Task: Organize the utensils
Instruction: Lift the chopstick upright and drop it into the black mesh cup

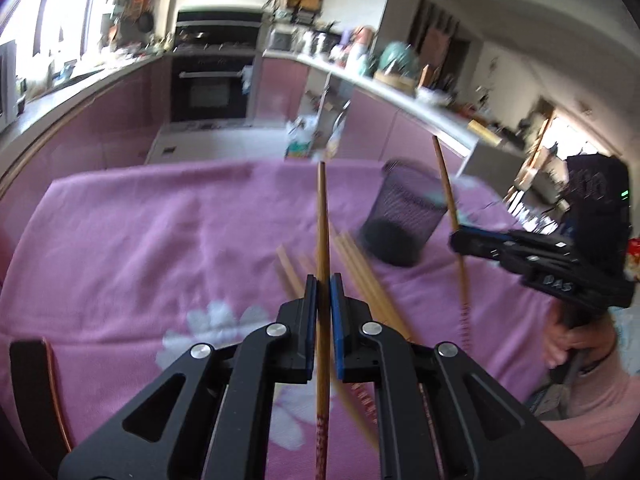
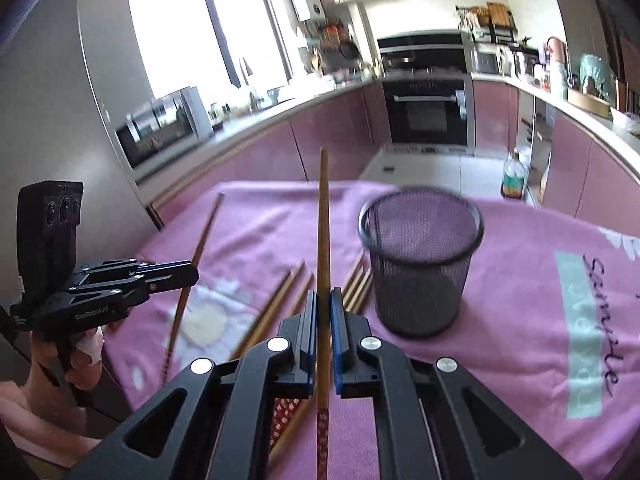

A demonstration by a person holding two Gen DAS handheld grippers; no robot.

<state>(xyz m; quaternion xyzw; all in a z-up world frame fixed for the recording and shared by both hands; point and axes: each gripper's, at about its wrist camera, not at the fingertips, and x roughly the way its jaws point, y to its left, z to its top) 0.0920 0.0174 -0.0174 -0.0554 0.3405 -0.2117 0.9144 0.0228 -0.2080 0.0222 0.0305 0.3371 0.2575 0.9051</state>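
Left gripper [image 1: 324,280] clenched on 1 wooden chopstick [image 1: 322,220], the stick running straight up between the blue pads and off the cloth, patterned red end hanging below the jaws. Right gripper [image 2: 323,296] likewise clamped on 1 chopstick of its own [image 2: 323,220], held nearly upright, red patterned end below the pads. Both grippers raised above a pink cloth [image 2: 520,280] with white flowers and printed lettering, spread over a table. Seen from the left wrist, right gripper [image 1: 456,238] off to the right, just beside a black mesh cup [image 1: 404,220], its stick slanting across the cup's right side. Seen from the right wrist, left gripper [image 2: 194,274] at far left, a hand [image 2: 60,344] wrapped round its handle, its stick tilted over the cloth. Mesh cup [image 2: 420,264] standing upright on the cloth, right of the right gripper's stick, looking empty as far as the blur allows. Loose chopsticks [image 2: 276,304] lying flat on the cloth in 2 small groups, 1 left of the held stick, 1 [image 2: 358,284] touching or nearly touching the cup's base. Kitchen counters and an oven [image 2: 426,112] behind.
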